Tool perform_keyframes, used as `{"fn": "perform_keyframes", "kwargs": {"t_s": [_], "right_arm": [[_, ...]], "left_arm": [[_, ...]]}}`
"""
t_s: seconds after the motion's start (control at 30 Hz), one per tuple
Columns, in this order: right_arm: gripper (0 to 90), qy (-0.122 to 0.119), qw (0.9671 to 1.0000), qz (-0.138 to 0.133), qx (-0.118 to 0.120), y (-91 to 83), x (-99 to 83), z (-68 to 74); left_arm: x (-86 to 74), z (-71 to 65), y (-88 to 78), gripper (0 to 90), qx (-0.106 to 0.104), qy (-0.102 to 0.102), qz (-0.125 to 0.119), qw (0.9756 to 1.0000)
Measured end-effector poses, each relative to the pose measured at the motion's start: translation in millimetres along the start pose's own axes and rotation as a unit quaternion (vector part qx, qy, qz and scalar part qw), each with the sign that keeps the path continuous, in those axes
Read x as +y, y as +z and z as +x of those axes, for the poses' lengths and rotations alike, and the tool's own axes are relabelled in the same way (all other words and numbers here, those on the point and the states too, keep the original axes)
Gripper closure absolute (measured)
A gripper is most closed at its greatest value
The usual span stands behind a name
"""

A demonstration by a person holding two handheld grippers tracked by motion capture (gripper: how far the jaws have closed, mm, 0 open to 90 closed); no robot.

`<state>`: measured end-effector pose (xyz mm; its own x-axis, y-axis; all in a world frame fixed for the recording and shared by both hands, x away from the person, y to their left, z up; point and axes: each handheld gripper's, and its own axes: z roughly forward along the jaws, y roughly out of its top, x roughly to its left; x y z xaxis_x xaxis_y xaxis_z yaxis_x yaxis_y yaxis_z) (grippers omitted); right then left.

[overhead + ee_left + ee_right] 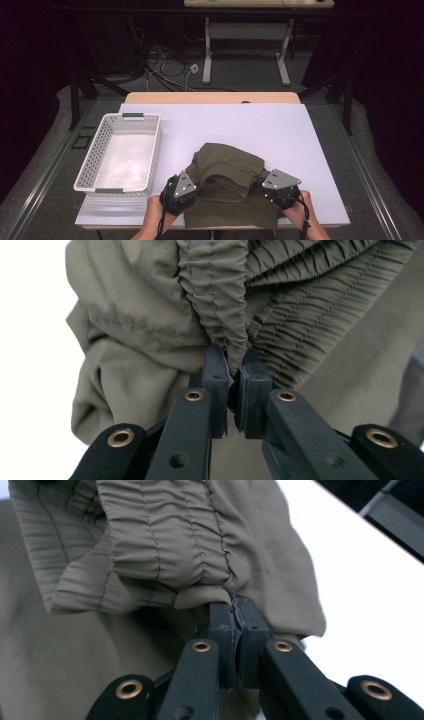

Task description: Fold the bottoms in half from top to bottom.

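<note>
High view, near edge: left gripper and right gripper flank the olive garment on the table
Left gripper view: jaws clamped tight on the gathered elastic waistband
Right gripper view: jaws closed, pinching the waistband's edge
Garment: partly folded, near side of the table
Farther left: white basket, apart from the garment

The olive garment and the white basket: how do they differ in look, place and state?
The olive garment is soft, dark and bunched into folds; the white basket is rigid, pale and perforated. The garment lies at the table's near middle, the basket to its left. The left gripper and the right gripper pinch the garment's gathered fabric, while nothing touches the basket. Both rest on the white table top.
</note>
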<state>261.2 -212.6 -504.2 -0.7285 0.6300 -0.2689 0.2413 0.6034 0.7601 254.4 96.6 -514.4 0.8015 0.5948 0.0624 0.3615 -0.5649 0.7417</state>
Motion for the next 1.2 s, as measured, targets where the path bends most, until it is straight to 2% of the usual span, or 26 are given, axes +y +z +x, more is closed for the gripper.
{"fn": "perform_keyframes", "kwargs": {"t_s": [0.07, 0.13, 0.2, 0.27, 0.3, 0.37, 0.47, 0.57, 0.6, 0.67, 0.73, 0.77, 0.83, 0.87, 0.93, 1.03, 1.1, 1.13, 1.2], "right_arm": [[85.6, -0.002, 0.9996, 0.024, 0.013, 4.8, -4.8, 1.2], [78.9, 0.0, 0.998, 0.056, 0.029, 12.7, -10.4, 0.5], [73.0, 0.009, 0.9965, 0.076, 0.032, 18.0, -13.4, -0.3], [61.8, 0.025, 0.9956, 0.084, 0.035, 18.0, -12.7, -2.7], [58.5, 0.032, 0.9952, 0.086, 0.034, 17.3, -12.2, -3.6], [51.7, 0.054, 0.9943, 0.085, 0.037, 14.6, -12.5, -6.5], [43.8, 0.09, 0.991, 0.089, 0.043, 10.0, -14.7, -9.0], [39.1, 0.115, 0.9883, 0.09, 0.044, 7.5, -14.4, -11.3], [38.0, 0.12, 0.9876, 0.091, 0.043, 6.7, -13.4, -11.5], [37.1, 0.125, 0.9875, 0.088, 0.039, 6.0, -11.4, -10.9], [36.8, 0.135, 0.9865, 0.082, 0.044, 5.9, -9.9, -10.3], [36.8, 0.132, 0.9867, 0.082, 0.047, 5.3, -9.1, -10.8], [35.6, 0.142, 0.9856, 0.078, 0.049, 3.9, -7.4, -10.4], [34.9, 0.139, 0.9863, 0.075, 0.046, 3.6, -6.6, -10.6], [33.3, 0.151, 0.9849, 0.072, 0.045, 3.0, -4.6, -9.3], [30.9, 0.162, 0.9836, 0.062, 0.05, 4.8, -3.2, -8.8], [29.9, 0.172, 0.9805, 0.072, 0.061, 8.4, -4.9, -6.4], [29.8, 0.169, 0.9804, 0.077, 0.065, 10.4, -6.6, -4.7], [27.4, 0.183, 0.9754, 0.097, 0.074, 13.4, -9.9, -2.9]], "left_arm": [[-5.6, -2.2, 1.8, 83.9, 0.0, 0.003, 0.012, 0.9999], [-9.5, -1.3, 6.0, 80.2, -0.003, 0.003, 0.028, 0.9996], [-10.1, 2.1, 8.8, 66.3, -0.008, -0.001, 0.044, 0.999], [-8.9, 5.3, 8.5, 46.9, -0.009, -0.004, 0.058, 0.9983], [-8.4, 7.3, 7.0, 40.4, -0.009, -0.01, 0.057, 0.9983], [-6.7, 10.5, 2.3, 32.8, -0.011, -0.015, 0.057, 0.9982], [-2.4, 14.4, -6.7, 23.7, -0.01, -0.025, 0.05, 0.9984], [4.6, 18.6, -15.0, 20.4, -0.016, -0.035, 0.035, 0.9986], [7.5, 19.6, -17.3, 19.4, -0.011, -0.034, 0.032, 0.9989], [12.9, 21.6, -20.9, 19.5, -0.013, -0.032, 0.026, 0.9991], [18.2, 23.7, -23.9, 19.8, -0.015, -0.033, 0.016, 0.9992], [21.1, 24.8, -25.5, 19.8, -0.016, -0.032, 0.011, 0.9993], [26.4, 25.8, -27.3, 20.0, -0.013, -0.029, 0.001, 0.9995], [29.2, 27.6, -26.8, 20.3, -0.004, -0.022, 0.002, 0.9998], [32.8, 32.7, -21.6, 20.8, 0.002, -0.033, 0.003, 0.9995], [32.2, 42.3, -3.7, 21.9, -0.004, -0.057, 0.02, 0.9982], [28.3, 44.9, 9.3, 22.6, -0.012, -0.067, 0.036, 0.997], [25.9, 45.4, 14.9, 23.2, -0.014, -0.069, 0.043, 0.9966], [19.9, 46.2, 27.1, 24.9, -0.019, -0.075, 0.059, 0.9953]]}}
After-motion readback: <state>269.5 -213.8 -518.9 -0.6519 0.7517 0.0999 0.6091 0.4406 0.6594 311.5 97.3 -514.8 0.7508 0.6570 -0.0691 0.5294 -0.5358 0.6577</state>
